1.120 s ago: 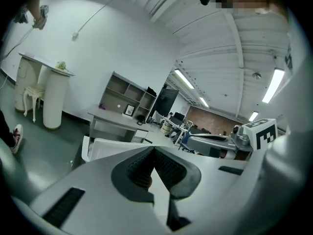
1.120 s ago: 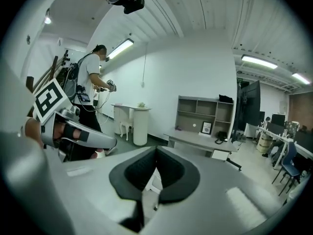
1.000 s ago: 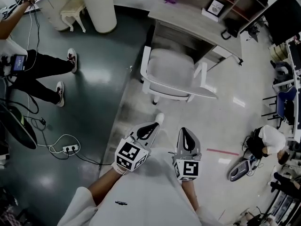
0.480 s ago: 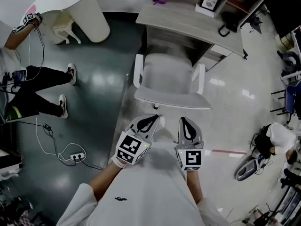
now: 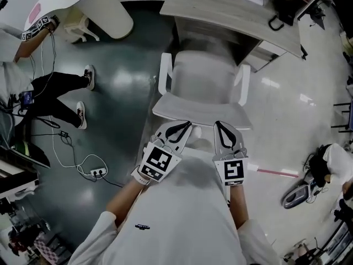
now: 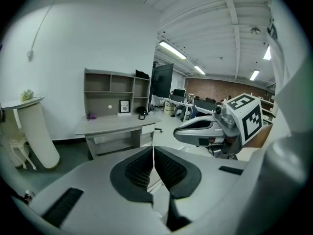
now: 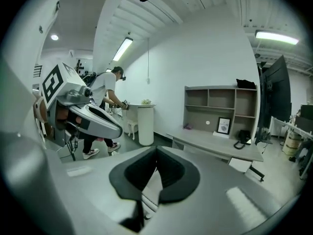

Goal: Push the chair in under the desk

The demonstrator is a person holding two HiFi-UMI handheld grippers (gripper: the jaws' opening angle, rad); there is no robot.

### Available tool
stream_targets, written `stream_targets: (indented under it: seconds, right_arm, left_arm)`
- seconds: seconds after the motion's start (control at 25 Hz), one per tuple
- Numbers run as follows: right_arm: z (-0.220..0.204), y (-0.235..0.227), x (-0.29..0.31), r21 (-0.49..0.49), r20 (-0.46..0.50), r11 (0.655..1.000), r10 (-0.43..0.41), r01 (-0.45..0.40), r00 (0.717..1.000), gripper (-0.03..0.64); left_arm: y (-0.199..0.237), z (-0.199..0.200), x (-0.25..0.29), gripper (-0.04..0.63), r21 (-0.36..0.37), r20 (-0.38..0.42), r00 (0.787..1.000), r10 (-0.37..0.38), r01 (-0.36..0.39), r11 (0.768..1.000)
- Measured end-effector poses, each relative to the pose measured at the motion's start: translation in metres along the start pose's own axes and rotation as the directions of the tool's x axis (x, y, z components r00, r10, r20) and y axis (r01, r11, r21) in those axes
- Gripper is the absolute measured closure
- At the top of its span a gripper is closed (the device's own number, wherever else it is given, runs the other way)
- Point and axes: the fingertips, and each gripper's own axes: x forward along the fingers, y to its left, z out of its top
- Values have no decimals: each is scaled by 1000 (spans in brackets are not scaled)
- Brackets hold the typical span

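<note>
l gripper (image 5: 185, 127) & r gripper (image 5: 222, 126): both jaws shut, nothing held, side by side just at the backrest top of the white chair (image 5: 204, 79); contact unclear. chair faces the grey counter (image 5: 220, 10), seat mostly out, front edge at its opening.

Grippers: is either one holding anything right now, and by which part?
Nothing is held. The left gripper and right gripper are both shut and empty, with their tips near the chair backrest's top edge; whether they touch it cannot be told.
</note>
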Motion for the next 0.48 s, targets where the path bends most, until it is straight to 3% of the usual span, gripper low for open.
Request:
stream_targets:
  seconds: [0.16, 0.32, 0.4, 0.48]
  right_arm:
    - [-9, 0, 9, -2, -43, 999, 53, -53, 998, 604]
    - [-17, 2, 13, 21, -101, 997, 82, -81, 991, 604]
    - [-18, 4, 13, 23, -83, 994, 105, -103, 991, 602]
    - [-22, 5, 12, 25, -91, 992, 125, -124, 988, 539]
  left_arm:
    - [5, -5, 14, 586, 71, -54, 999, -4, 8, 997]
    - [6, -17, 22, 581, 95, -111, 993, -46, 56, 994]
    - [1, -24, 25, 538, 112, -143, 987, -67, 84, 990]
    - [-4, -30, 29, 509, 128, -172, 981, -87, 109, 986]
